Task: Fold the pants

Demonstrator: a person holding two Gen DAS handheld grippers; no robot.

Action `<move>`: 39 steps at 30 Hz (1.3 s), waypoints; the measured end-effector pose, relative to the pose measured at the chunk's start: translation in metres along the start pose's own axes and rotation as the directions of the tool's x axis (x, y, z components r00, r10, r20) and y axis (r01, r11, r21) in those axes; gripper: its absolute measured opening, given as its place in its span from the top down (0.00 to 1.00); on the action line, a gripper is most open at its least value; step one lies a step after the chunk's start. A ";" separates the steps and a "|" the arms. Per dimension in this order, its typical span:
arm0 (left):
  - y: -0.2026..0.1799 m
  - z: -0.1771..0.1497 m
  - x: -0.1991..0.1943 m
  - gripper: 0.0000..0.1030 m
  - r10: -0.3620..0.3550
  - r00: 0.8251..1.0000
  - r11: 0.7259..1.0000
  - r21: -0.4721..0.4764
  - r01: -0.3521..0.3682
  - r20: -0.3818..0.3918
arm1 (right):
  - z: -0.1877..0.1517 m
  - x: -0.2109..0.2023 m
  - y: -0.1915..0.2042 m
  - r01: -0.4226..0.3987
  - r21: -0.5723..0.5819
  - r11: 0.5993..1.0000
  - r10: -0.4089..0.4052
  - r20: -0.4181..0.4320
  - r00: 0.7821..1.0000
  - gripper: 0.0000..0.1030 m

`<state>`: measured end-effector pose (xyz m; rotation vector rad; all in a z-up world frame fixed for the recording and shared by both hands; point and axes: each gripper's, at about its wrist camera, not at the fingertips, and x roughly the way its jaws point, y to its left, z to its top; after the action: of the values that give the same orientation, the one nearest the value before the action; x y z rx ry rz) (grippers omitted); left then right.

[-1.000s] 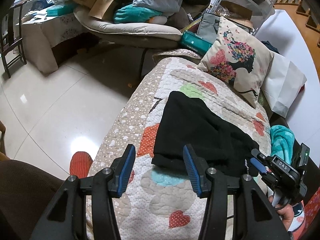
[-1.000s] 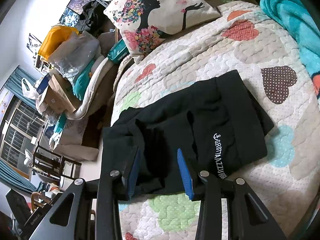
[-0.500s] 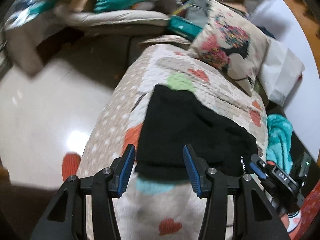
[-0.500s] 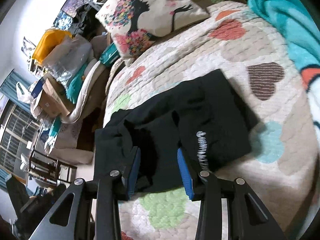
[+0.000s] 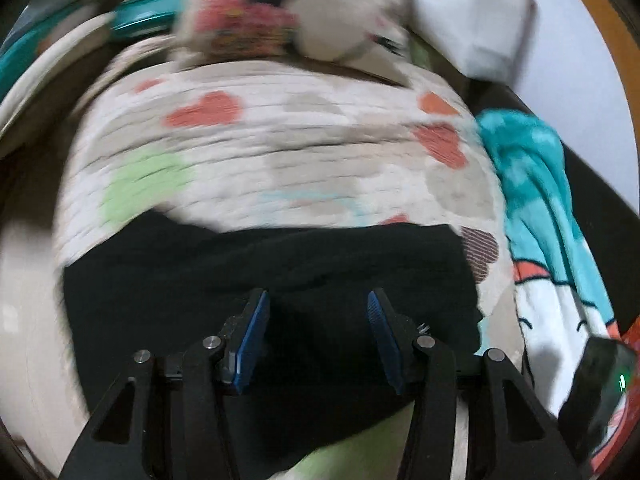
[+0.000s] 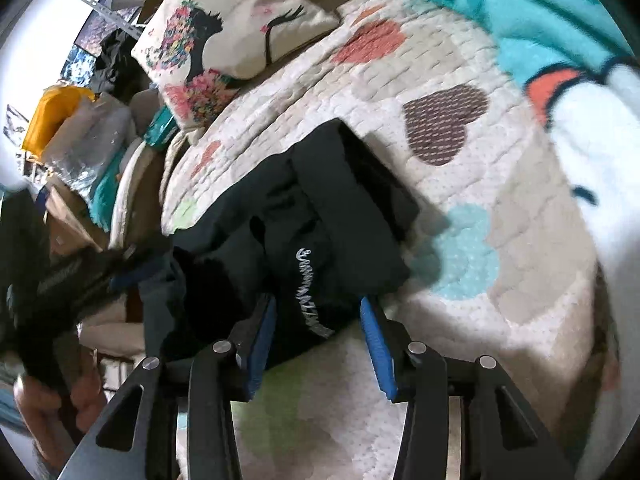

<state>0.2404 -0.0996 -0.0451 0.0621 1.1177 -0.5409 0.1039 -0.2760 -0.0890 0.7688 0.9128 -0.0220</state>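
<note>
Your one pair of black pants lies folded into a compact bundle on the quilt of the bed, near its front edge. In your left wrist view the pants spread right under the left gripper, whose jaws stand partly apart over the cloth with nothing pinched between the pads. In your right wrist view the pants show white lettering on the near fold, and that fold's lower edge sits between the jaws of the right gripper; these jaws have just been opening, and the pads stand clear of the cloth on both sides. Your left hand shows blurred at that view's left edge. Beyond the pants you have one printed pillow at the head of the bed and one teal blanket along its right side.
</note>
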 end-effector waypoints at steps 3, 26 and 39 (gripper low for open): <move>-0.033 0.017 0.030 0.51 -0.072 0.996 0.992 0.099 0.078 -0.056 | -0.010 -0.002 0.001 0.023 0.006 1.000 -0.023 0.002 1.000 0.53; -0.087 0.045 0.102 0.57 0.027 0.990 0.938 0.346 0.023 -0.140 | 0.029 0.042 -0.009 -0.099 0.013 0.995 0.098 0.047 0.994 0.79; 0.014 0.045 -0.045 0.61 -0.206 0.974 0.979 0.023 0.204 0.097 | 0.010 -0.007 0.130 -0.089 -0.437 0.895 0.151 0.109 0.982 0.80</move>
<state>0.2696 -0.0847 0.0113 -0.0693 1.0294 -0.7283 0.1492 -0.1879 -0.0038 0.4013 0.6983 0.2273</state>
